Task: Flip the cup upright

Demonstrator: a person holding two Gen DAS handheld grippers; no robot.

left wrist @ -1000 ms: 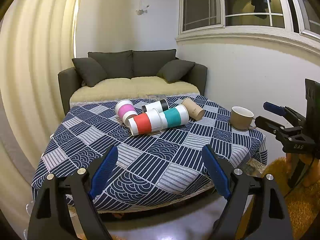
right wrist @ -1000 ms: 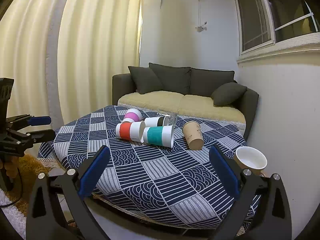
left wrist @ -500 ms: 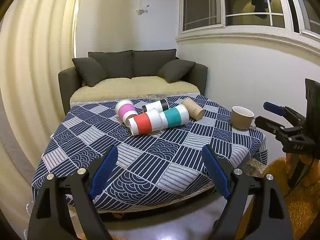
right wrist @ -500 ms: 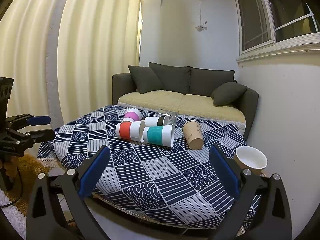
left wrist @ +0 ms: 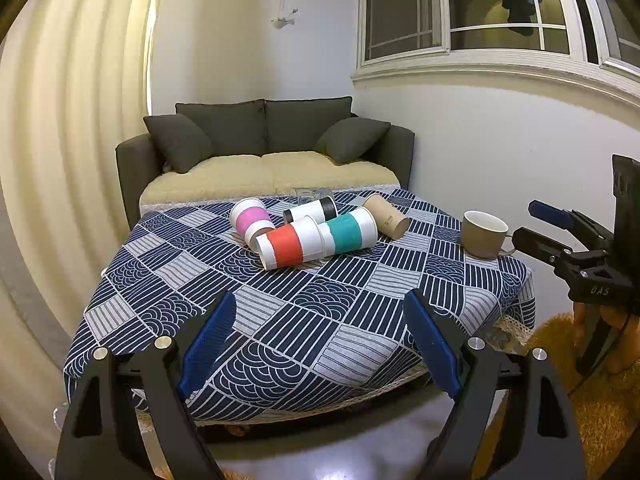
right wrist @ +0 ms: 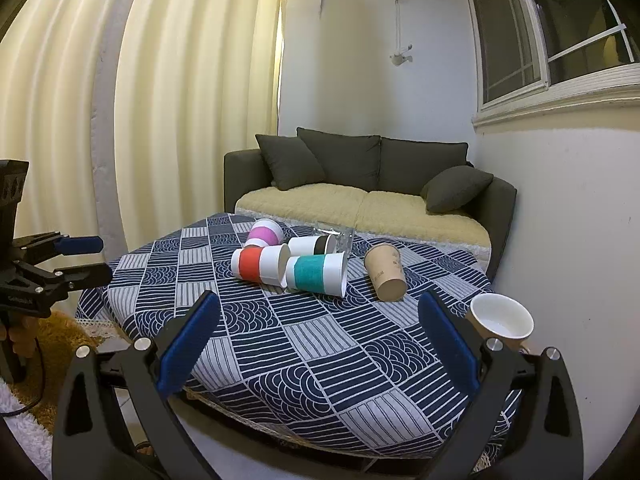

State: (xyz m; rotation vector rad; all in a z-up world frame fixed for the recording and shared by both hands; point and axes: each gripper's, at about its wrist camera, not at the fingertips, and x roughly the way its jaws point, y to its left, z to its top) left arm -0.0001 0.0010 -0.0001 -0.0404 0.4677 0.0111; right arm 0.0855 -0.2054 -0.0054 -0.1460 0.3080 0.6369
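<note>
Several cups lie on their sides in a cluster at the far middle of the table: a red-banded cup [left wrist: 286, 247] [right wrist: 260, 263], a teal-banded cup [left wrist: 348, 233] [right wrist: 316, 275], a pink-banded cup [left wrist: 250, 220] [right wrist: 265, 235], a black-banded cup [left wrist: 311, 211] [right wrist: 312, 245] and a brown paper cup [left wrist: 386, 221] [right wrist: 386, 272]. A beige mug [left wrist: 483, 233] [right wrist: 501, 318] stands upright near the right edge. My left gripper [left wrist: 320, 338] is open and empty, short of the table's near edge. My right gripper [right wrist: 320, 340] is open and empty over the near edge.
The table has a blue and white patterned cloth [left wrist: 280, 320] [right wrist: 340, 352]. A clear glass [right wrist: 335, 237] stands behind the cups. A dark sofa [left wrist: 264, 152] [right wrist: 368, 176] is beyond the table, a wall [right wrist: 580, 240] on the right, a curtain [left wrist: 72, 140] on the left.
</note>
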